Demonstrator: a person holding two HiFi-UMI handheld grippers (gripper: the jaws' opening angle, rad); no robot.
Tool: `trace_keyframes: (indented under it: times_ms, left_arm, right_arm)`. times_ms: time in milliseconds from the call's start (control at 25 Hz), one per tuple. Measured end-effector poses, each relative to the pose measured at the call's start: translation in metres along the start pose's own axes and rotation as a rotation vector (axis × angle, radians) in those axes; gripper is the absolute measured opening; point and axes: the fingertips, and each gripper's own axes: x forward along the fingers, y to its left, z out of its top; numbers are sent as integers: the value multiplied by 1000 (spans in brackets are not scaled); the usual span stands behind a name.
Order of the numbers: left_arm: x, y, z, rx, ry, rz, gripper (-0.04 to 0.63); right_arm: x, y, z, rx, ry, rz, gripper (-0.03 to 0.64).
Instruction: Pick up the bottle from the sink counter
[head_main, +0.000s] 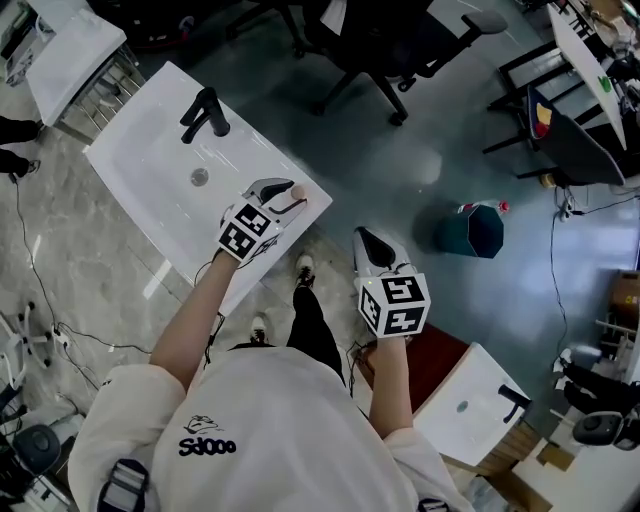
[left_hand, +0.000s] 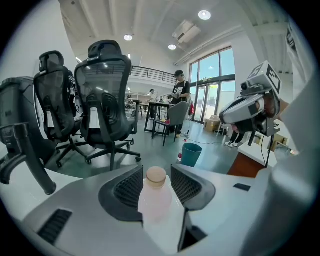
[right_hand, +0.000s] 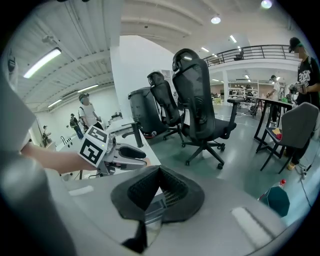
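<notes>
**One Wrong Squeeze From a Fall**

The left claw (left_hand: 156, 174) stands wide open around a pale pink bottle (left_hand: 154, 202), its pads not pressing on it. The right claw (right_hand: 157, 171) hangs shut and empty above the floor (head_main: 420, 170). The bottle stands upright near the tabletop (head_main: 140, 165) corner (a risky perch), where an off-centre squeeze could tip it over the edge.

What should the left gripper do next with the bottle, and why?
Probably close the left gripper's jaws on the bottle. It stands between the open pads at the corner of the sink counter, and neither pad seems to press on it yet, so squeezing should come before lifting.
</notes>
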Motion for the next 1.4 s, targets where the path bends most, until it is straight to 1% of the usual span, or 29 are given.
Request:
trace_keyframes:
  times_ms: [160,280,520,600,840,920,1040,1240,1400]
  left_arm:
    - [14,-4,-4,-4,10,-30,178]
    - [21,-4,-7,-3,6,-32,181]
    - [32,-1,-6,7,-38,13,173]
    - [34,0,-5,17,-57,31,140]
    - [36,-1,-1,11,-89,51,133]
    - [39,0,-4,3,-87,58,130]
    - [45,1,-13,2,-57,70,126]
    - [46,2,-14,16,-74,87,116]
    - [46,1,-12,26,-71,99,115]
  right_arm:
    - [8,-8,1,8,0,1,11]
    - [13,-12,-1,14,4,3,11]
    - [16,-21,-11,28,21,2,11]
    - [17,-24,-12,33,23,2,10]
    - [18,-32,-14,39,31,8,11]
    - [21,-33,-14,37,35,13,11]
    - [24,-33,-14,31,37,22,11]
    - [26,-39,-14,30,39,28,11]
    - [28,-41,-14,30,43,39,11]
